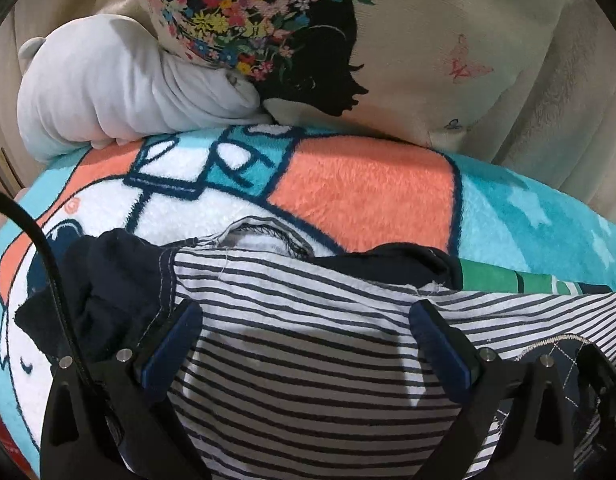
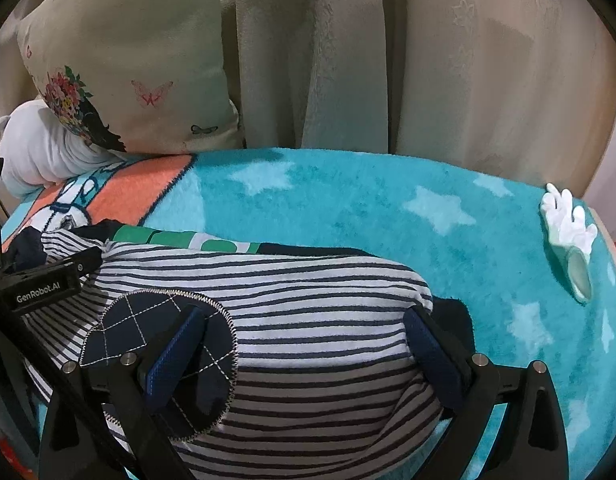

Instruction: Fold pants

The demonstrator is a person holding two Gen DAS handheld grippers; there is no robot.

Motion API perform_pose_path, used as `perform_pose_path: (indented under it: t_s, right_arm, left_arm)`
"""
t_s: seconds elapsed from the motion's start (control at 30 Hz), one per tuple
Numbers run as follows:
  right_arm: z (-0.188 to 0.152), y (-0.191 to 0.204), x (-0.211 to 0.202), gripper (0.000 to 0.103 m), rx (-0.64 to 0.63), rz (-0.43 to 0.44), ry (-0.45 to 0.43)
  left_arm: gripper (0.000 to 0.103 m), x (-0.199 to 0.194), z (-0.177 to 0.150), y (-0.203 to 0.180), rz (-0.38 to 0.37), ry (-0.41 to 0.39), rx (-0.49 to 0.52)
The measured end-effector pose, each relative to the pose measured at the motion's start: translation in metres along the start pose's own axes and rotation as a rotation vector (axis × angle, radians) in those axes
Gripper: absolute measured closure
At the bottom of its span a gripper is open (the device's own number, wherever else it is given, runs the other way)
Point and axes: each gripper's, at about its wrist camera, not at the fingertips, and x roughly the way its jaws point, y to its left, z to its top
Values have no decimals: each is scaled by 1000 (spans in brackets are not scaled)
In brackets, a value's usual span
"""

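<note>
On the fuzzy turquoise blanket (image 2: 348, 200) with the pale stars and the orange cartoon patch, the striped pants (image 2: 308, 320) were lying in a loose heap, white with thin dark stripes. Part of the navy side of the fabric was flipped out at the far left, seams showing, so they looked partly inside out there. A round navy patch (image 2: 164, 360) with diamond stitching and a zigzag edge sat on the stripes, just under the right gripper's left finger.

The left gripper (image 1: 308, 344) had its fingers spread wide over the striped cloth, blue pads facing each other with nothing pinched between them, just fabric lying underneath. Same deal with the right gripper (image 2: 308, 348): fingers spread apart, hovering over the bunched middle of the pants, not clamped on anything. Couldn't tell whether either one was actually touching the cloth.

From the right wrist view you could see the left gripper's black body with "GenRobot.AI" on it, off to the left side over the pants.

Behind it all, a cream pillow (image 1: 428, 60) printed with a black silhouette and flowers leaned against beige curtains (image 2: 468, 60), and a grey-white plush toy (image 1: 120, 92) was squashed under its corner. A white glove (image 2: 568, 232) lay near the blanket's right edge, well apart from the pants.
</note>
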Motion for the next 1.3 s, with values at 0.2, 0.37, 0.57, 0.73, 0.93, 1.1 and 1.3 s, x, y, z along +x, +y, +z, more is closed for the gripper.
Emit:
perform_pose_path:
  t_s: [0.2,0.37,0.57,0.73,0.93,1.1,1.3]
  right_arm:
    - [0,4,1,1,-15,-15,9]
    - [1,9,4,1,-43,-52,20]
    - [1,5,1,1,-28,-27,4]
    - [0,4,-2,1,-24,-14,-7]
    - [-1,3,-5,1,-18,2,-26]
    - [-1,5,-4,1,-17,6,-27]
    - [0,8,-2,1,-21,5,-23]
  left_arm:
    - [0,0,1,1,-1,0,-1]
    - [0,0,1,1,-1,0,-1]
    - [0,0,1,1,-1,0,-1]
    - [0,0,1,0,-2,0,-1]
    - [0,0,1,0,-2,0,-1]
    - [0,1,1,0,-2,0,-1]
    - [0,1,1,0,-2,0,-1]
